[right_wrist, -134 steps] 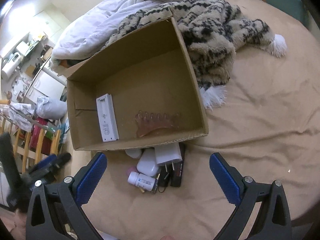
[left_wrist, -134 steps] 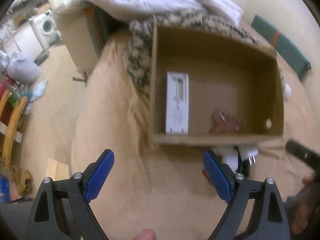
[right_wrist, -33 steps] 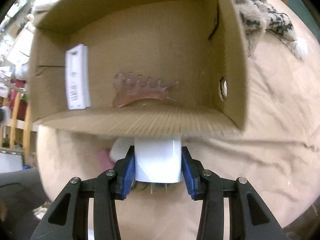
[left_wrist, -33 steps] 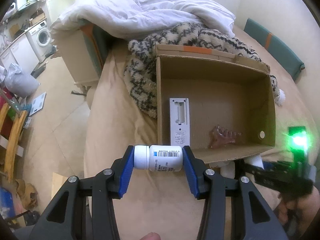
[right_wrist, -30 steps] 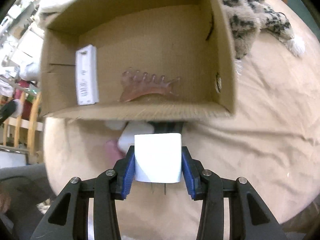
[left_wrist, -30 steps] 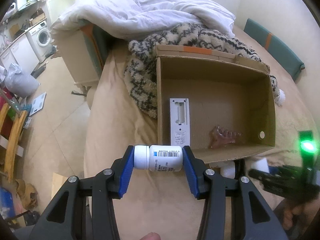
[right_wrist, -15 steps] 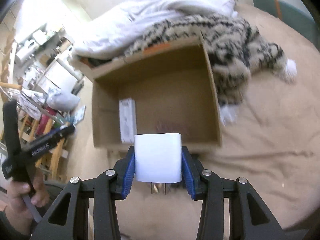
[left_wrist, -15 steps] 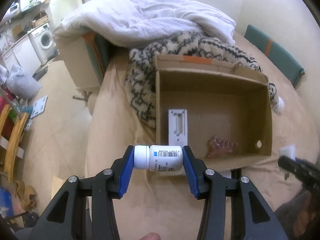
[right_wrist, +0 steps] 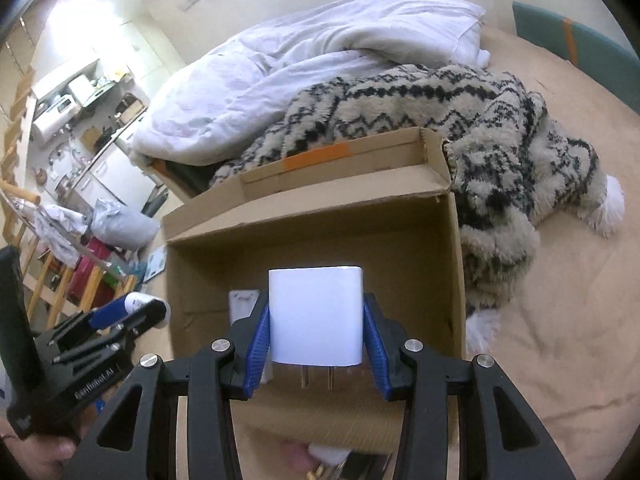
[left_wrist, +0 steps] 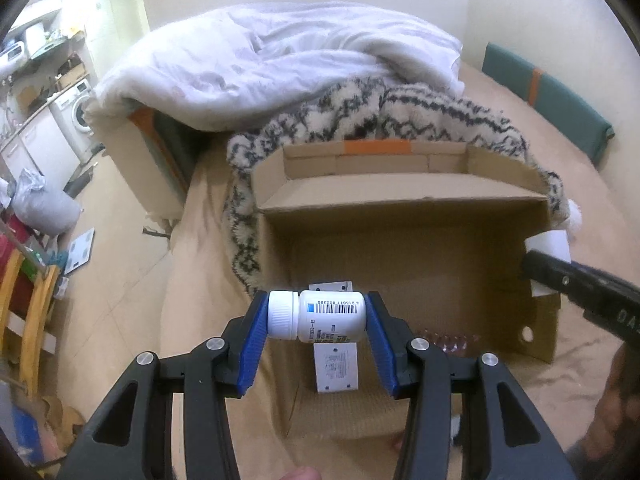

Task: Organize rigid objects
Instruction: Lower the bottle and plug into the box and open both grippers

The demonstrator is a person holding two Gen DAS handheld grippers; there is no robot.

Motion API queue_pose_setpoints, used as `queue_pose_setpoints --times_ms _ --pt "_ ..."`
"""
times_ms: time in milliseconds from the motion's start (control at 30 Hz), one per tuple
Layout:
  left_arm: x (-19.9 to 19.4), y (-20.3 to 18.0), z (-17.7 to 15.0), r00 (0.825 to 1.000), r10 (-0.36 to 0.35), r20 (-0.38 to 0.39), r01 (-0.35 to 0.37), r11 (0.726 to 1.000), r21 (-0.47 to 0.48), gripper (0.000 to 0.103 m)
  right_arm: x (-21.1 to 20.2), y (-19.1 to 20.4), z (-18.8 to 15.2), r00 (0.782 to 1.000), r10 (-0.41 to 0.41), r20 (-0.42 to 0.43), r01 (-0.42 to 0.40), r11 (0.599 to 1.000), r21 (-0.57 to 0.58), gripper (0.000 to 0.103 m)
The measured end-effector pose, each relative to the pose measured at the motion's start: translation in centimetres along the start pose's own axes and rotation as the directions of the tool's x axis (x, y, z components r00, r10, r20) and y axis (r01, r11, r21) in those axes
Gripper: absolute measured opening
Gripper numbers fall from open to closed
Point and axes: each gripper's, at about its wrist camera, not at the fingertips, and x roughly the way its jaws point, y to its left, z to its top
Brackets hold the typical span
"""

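My left gripper (left_wrist: 316,320) is shut on a white pill bottle (left_wrist: 318,316), held sideways above the near left part of the open cardboard box (left_wrist: 400,208). My right gripper (right_wrist: 316,328) is shut on a white wall charger (right_wrist: 316,314), prongs pointing down, above the box (right_wrist: 312,216). Inside the box lie a white flat device (left_wrist: 335,364) and a pinkish clear hair clip (left_wrist: 444,340). The right gripper with the charger shows at the right in the left wrist view (left_wrist: 548,268). The left gripper shows at the left in the right wrist view (right_wrist: 132,312).
The box sits on a tan bed sheet (right_wrist: 580,320). A patterned fuzzy blanket (right_wrist: 480,120) and white duvet (left_wrist: 300,64) lie behind it. Small loose items (right_wrist: 332,456) lie on the sheet in front of the box. The bed's edge drops to the floor (left_wrist: 120,216) at left.
Both grippers have risen and moved forward over the box with their objects still held. The views now look more level across the bed.
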Motion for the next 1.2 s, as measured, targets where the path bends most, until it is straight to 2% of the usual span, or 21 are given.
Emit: queue_pose_setpoints --times_ms 233,500,667,900,1033,1100,1167,1200 --pt "4.6 -0.6 -0.8 0.998 0.023 -0.051 -0.022 0.999 0.023 0.044 3.6 -1.3 -1.2 0.996 -0.054 -0.067 0.054 0.999 -0.007 0.045" --pt "6.3 -1.4 -1.9 0.997 0.033 -0.069 -0.029 0.998 0.064 0.044 5.8 -1.2 -2.4 0.988 -0.085 -0.131 0.085 0.996 -0.012 0.045" --pt "6.7 -2.2 -2.5 0.996 0.063 -0.061 -0.056 0.992 0.111 0.044 6.3 -0.8 -2.6 0.985 -0.098 -0.145 0.094 0.995 -0.030 0.045" --pt "7.1 -2.0 -2.6 0.995 0.061 -0.076 -0.054 0.994 0.097 0.044 5.9 -0.7 -2.5 0.989 -0.082 -0.122 0.081 0.997 -0.016 0.046" --pt "7.4 -2.0 -2.8 0.994 0.042 -0.102 -0.033 0.995 0.089 0.048 5.3 -0.6 -2.4 0.993 -0.041 -0.108 0.042 0.999 0.005 0.060" --pt "7.2 -2.1 -2.9 0.994 0.028 -0.104 -0.018 0.996 0.091 0.058 4.9 -0.6 -2.2 0.996 -0.021 -0.090 0.022 1.000 0.014 0.063" --pt "6.9 -2.5 -2.9 0.995 0.010 -0.100 0.000 0.995 0.098 0.068 4.4 -0.5 -1.9 0.998 -0.003 -0.064 0.004 1.000 0.024 0.079" --pt "6.8 -2.6 -2.9 0.995 0.006 -0.095 0.004 0.995 0.104 0.073 4.1 -0.5 -1.8 0.999 0.005 -0.050 -0.004 1.000 0.028 0.083"
